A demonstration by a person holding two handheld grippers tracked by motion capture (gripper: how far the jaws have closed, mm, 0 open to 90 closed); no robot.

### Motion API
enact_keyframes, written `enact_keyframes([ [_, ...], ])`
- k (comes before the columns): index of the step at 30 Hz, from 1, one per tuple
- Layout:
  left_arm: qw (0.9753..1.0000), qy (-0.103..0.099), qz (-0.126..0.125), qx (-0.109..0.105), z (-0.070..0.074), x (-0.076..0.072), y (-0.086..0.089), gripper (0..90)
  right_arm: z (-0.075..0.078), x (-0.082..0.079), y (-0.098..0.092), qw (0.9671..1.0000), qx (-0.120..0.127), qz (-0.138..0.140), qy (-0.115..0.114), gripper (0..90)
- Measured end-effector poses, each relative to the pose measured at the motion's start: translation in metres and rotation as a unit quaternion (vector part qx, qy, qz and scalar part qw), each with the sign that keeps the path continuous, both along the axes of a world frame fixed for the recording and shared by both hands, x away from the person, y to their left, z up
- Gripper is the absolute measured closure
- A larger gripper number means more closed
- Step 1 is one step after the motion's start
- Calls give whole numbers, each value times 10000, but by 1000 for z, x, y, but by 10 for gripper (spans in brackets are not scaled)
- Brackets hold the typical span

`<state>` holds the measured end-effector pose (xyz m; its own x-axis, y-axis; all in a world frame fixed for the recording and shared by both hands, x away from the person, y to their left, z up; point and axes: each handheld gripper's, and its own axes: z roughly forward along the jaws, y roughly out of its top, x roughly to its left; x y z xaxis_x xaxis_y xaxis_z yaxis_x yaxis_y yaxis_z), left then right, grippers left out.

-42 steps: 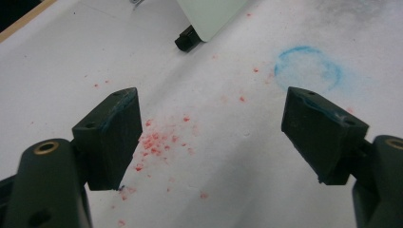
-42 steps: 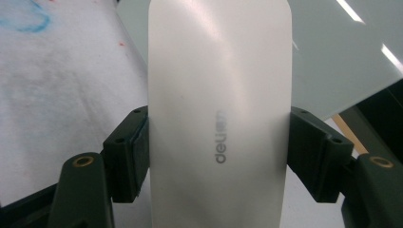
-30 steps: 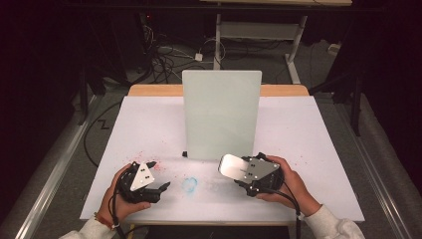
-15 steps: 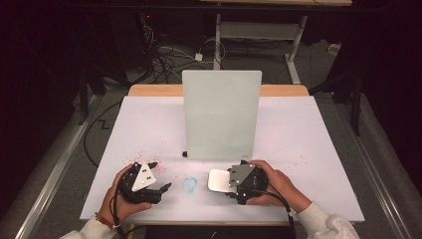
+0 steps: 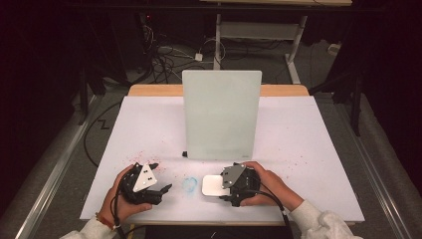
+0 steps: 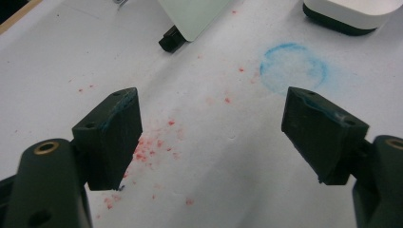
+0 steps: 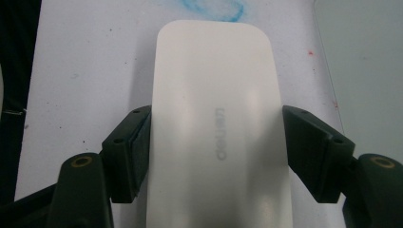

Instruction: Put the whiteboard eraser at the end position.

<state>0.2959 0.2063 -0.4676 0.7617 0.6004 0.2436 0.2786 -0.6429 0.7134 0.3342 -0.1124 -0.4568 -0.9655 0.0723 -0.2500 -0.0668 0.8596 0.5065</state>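
A white block-shaped eraser (image 5: 213, 185) lies flat on the white table (image 5: 308, 149), with my right gripper (image 5: 225, 187) shut on its long sides. In the right gripper view both jaws press against the eraser (image 7: 216, 118), and my right gripper (image 7: 216, 142) points at a blue smudged ring (image 7: 211, 7) just past the eraser's far end. The blue ring (image 5: 189, 184) sits between the two grippers. My left gripper (image 5: 161, 176) rests near the front left, open and with nothing in it. In its own view my left gripper (image 6: 214, 128) faces the ring (image 6: 293, 69) and the eraser (image 6: 351, 12).
An upright pale glass board (image 5: 221, 114) stands mid-table on small black feet (image 6: 170, 38), just behind the grippers. Red specks (image 6: 142, 152) dot the table around the left gripper. The table's front edge is close below both hands. Cables lie on the floor beyond.
My right gripper has slid the eraser left and toward the front edge, up beside the blue ring. The left gripper has stayed in place.
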Motion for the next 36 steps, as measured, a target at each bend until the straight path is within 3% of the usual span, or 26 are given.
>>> enact_keyframes([
  [7, 10000, -6, 14, -2, 0, 0, 0, 205, 4, -2, -6, 9999, 161, 31, 20, 306],
  [11, 10000, -14, 14, -3, 0, 0, 0, 205, 11, -5, -12, 9991, 411, -23, -49, 315],
  [20, 10000, -8, 16, -1, 0, -1, 0, 205, 29, -4, -31, 9943, 839, -456, -467, 315],
  [23, 10000, -6, 17, -10, 0, -1, 0, 205, 33, -1, -38, 9915, 907, -648, -672, 312],
  [28, 10000, -12, 16, -14, 1, -1, 0, 205, 39, 0, -50, 9834, 1111, -1034, -991, 293],
  [36, 10000, -16, 19, -17, 1, 0, 0, 205, 42, 0, -78, 9681, 1407, -1608, -1310, 251],
])
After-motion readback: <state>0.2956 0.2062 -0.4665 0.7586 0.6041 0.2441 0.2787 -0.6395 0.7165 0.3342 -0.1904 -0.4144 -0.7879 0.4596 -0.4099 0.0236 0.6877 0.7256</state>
